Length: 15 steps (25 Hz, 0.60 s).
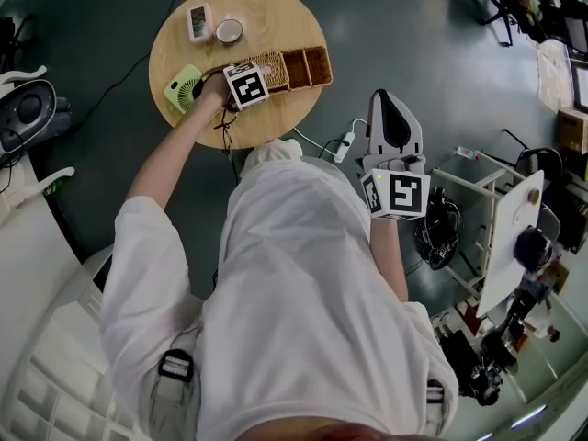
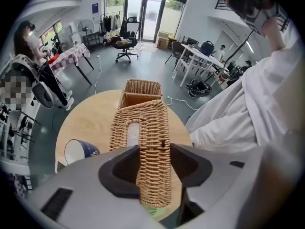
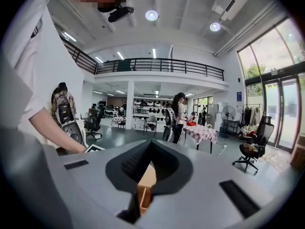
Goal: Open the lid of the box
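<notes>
Two compartments at the 3 o'clock end of the long wicker box are being shown uncovered in the head view, dark and bare inside. The rest of the box is being covered by the woven wicker lid, in which a long slot is being shown. The box is being kept on the round wooden table, toward its 3 o'clock edge, and the table itself is being seen at 11 o'clock of the head view. The near end of the lid is being gripped by the left gripper, with one jaw being pressed against each side of the weave. The right gripper is being held well apart from the table, at 3 o'clock of the head view and over the floor, with its jaws being kept together on nothing. A cup, blue outside and white inside, is being kept at the table's 12 o'clock, and only its bare white inside is being shown. Just beside it, at its 9 o'clock, a small white device is being displayed. A small green fan is being kept at the table's 9 o'clock edge.
</notes>
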Motion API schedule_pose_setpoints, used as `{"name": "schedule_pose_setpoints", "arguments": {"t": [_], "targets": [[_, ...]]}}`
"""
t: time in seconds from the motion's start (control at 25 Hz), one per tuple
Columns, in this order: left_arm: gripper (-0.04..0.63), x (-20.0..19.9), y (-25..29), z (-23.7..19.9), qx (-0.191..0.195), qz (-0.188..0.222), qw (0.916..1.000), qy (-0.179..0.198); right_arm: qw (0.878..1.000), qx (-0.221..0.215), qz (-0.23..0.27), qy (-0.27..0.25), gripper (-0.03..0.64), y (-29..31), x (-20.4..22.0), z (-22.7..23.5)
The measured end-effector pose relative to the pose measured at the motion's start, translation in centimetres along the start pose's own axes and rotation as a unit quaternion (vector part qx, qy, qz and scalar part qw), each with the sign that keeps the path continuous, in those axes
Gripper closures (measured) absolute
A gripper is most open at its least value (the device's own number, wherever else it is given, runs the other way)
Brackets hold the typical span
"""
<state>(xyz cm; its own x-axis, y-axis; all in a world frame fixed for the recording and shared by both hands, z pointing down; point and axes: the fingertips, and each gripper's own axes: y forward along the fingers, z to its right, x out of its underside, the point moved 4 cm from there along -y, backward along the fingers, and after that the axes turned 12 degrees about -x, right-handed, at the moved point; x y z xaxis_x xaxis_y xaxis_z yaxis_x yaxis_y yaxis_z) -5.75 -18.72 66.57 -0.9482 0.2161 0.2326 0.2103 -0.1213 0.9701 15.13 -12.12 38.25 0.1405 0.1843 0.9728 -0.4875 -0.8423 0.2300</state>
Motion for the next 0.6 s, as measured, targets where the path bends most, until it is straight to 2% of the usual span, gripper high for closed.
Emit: {"name": "schedule_pose_setpoints", "arguments": {"t": [0.2, 0.6], "targets": [[0.469, -0.5, -2.1, -1.3, -0.026, 0.01, 0.9996, 0.0, 1.0, -0.009, 0.004, 0.001, 0.618, 0.7, -0.4, 0.0], [0.549, -1.6, -5.0, -5.9, -0.047, 0.019, 0.9987, 0.009, 1.0, -0.011, 0.01, 0.0, 0.618, 1.7, -1.1, -0.5]]}}
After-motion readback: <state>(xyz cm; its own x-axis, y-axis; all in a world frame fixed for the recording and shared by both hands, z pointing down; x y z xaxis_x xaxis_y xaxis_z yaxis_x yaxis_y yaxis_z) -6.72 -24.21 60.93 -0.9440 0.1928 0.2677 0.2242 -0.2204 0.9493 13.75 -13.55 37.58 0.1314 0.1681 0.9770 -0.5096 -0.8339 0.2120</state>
